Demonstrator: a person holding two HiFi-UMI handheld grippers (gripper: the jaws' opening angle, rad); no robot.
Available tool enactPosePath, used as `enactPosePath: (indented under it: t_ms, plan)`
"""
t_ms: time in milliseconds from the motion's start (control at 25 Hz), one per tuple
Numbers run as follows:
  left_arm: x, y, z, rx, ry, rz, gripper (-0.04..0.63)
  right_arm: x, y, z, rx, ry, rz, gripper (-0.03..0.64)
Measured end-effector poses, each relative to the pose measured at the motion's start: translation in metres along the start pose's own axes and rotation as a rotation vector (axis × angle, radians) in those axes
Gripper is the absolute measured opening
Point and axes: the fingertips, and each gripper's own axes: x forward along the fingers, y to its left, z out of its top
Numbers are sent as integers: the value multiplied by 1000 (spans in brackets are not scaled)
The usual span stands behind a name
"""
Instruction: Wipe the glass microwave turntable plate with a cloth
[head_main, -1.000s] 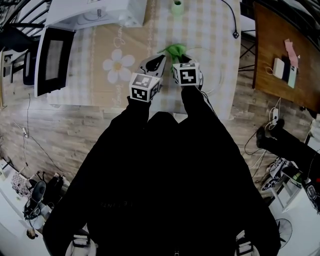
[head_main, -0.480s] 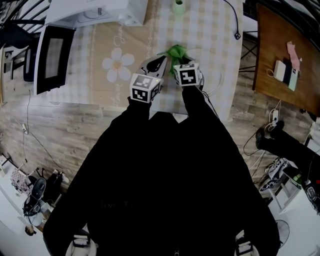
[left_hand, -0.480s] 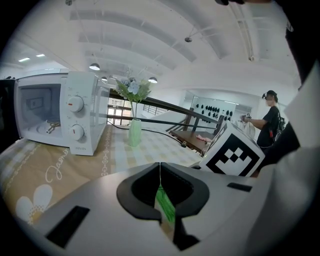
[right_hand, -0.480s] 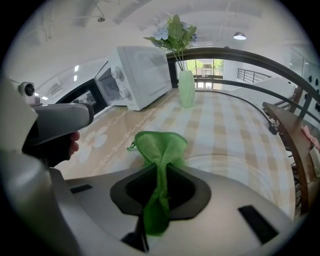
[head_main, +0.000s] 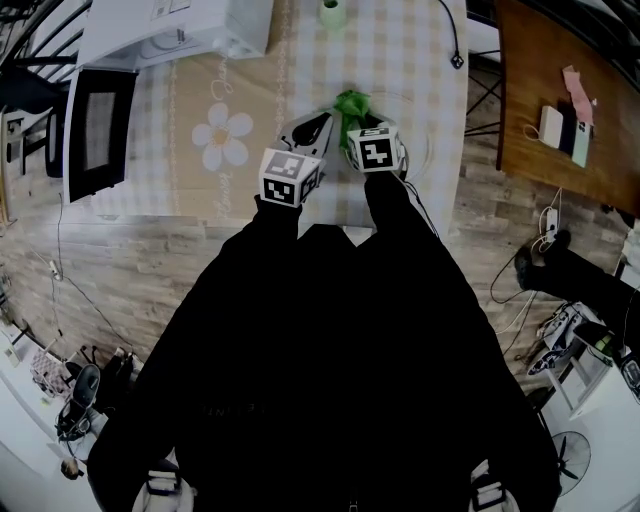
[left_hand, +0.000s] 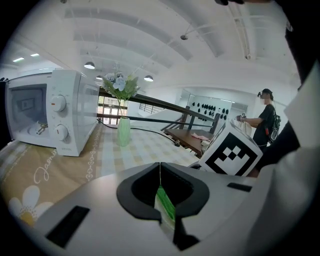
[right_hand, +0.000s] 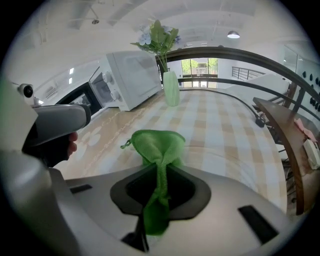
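In the head view the glass plate (head_main: 411, 140) lies on the checked desk (head_main: 400, 50) just right of centre, its rim faint, with the green cloth (head_main: 351, 104) bunched at its upper left edge. The right tool (right_hand: 159, 200) is clamped tight on that cloth, which stands up in a tuft from between its jaws. The left tool (left_hand: 161, 200), just left of it, is drawn narrow onto a thin glassy, green-tinged edge, seemingly the plate's rim, while a white microwave (head_main: 170, 30) sits at the upper left.
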Motion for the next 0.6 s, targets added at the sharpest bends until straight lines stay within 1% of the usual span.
enactPosePath:
  t_ms: [280, 440, 600]
  plan:
    - [15, -22, 2, 6, 9, -25, 21, -14, -32, -12, 34, 4, -30, 72]
    - [22, -36, 4, 14, 13, -40, 21, -22, -57, -17, 35, -5, -73, 72]
    - [30, -49, 4, 28, 14, -54, 21, -28, -73, -24, 48, -11, -79, 72]
